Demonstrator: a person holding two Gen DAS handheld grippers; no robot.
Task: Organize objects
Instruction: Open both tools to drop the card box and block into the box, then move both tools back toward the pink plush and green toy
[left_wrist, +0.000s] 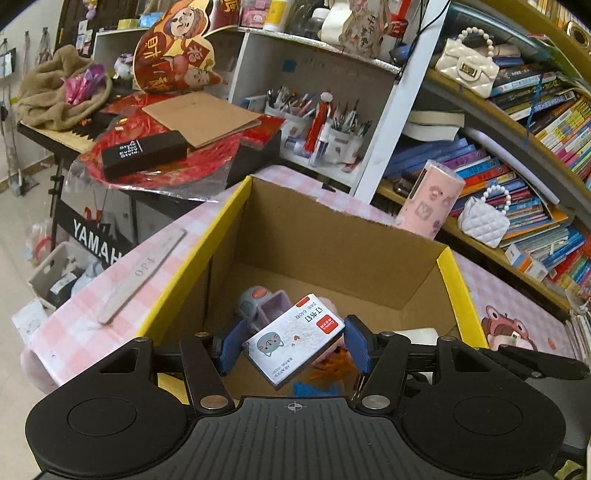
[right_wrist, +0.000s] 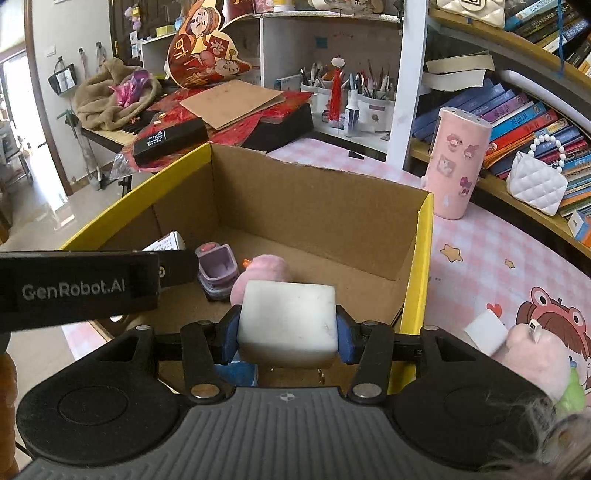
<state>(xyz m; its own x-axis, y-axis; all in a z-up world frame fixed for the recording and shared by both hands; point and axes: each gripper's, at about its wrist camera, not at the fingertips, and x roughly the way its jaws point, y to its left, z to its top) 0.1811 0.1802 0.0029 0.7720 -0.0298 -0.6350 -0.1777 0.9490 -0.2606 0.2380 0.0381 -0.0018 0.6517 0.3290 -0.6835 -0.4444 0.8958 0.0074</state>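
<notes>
From the left wrist, the left claw (left_wrist: 293, 345) grasps a staple box (left_wrist: 295, 339) over the carton (left_wrist: 448, 280), its long axis slanting from near-left to far-right between the pads; held askew by its corners, it could twist free and drop onto the toys below. From the right wrist, the right claw (right_wrist: 287, 332) has a white block (right_wrist: 288, 321) between its pads, broad face up and long axis across the jaws. That hold looks slack, so the block may fall unplaced.
</notes>
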